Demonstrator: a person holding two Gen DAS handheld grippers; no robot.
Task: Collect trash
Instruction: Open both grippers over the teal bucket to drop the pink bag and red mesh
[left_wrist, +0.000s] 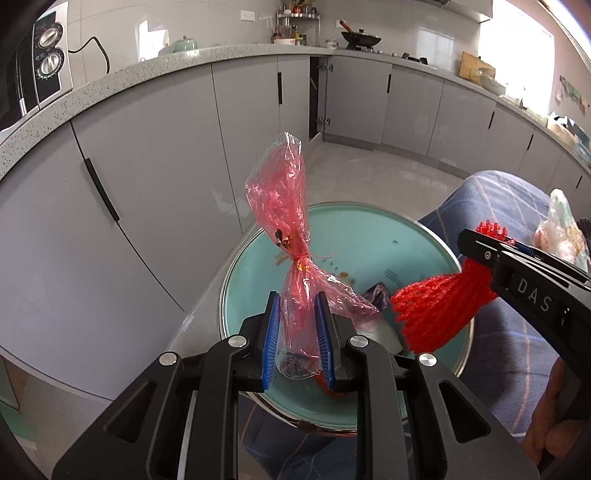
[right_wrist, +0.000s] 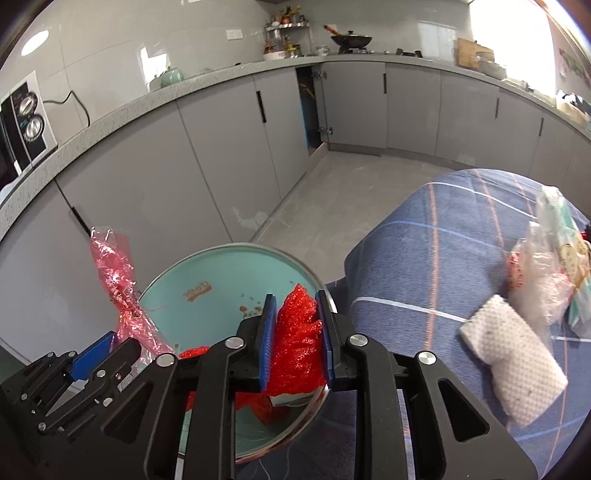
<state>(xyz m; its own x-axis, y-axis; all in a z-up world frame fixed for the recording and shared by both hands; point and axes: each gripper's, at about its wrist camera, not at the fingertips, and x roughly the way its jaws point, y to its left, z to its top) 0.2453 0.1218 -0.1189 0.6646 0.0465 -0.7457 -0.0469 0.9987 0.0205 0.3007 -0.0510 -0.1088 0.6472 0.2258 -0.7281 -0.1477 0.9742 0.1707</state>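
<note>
A teal enamel basin (left_wrist: 373, 240) sits at the edge of a table covered in blue plaid cloth. My left gripper (left_wrist: 297, 299) is shut on a crinkled red cellophane wrapper (left_wrist: 284, 192), which stands up above the basin (right_wrist: 221, 273). My right gripper (right_wrist: 295, 299) is shut on a red foam net (right_wrist: 295, 343) over the basin's right side. The left wrist view shows that net (left_wrist: 436, 306) hanging from the right gripper (left_wrist: 480, 243). In the right wrist view the left gripper (right_wrist: 110, 343) and its wrapper (right_wrist: 114, 266) are at the lower left. A purple wrapper (left_wrist: 376, 299) lies in the basin.
On the plaid cloth (right_wrist: 424, 258) lie a white textured foam piece (right_wrist: 509, 354) and crumpled clear plastic bags (right_wrist: 546, 280) to the right. Grey kitchen cabinets (left_wrist: 147, 177) and a speckled countertop (left_wrist: 129, 74) curve behind; one cabinet door (right_wrist: 308, 107) stands open.
</note>
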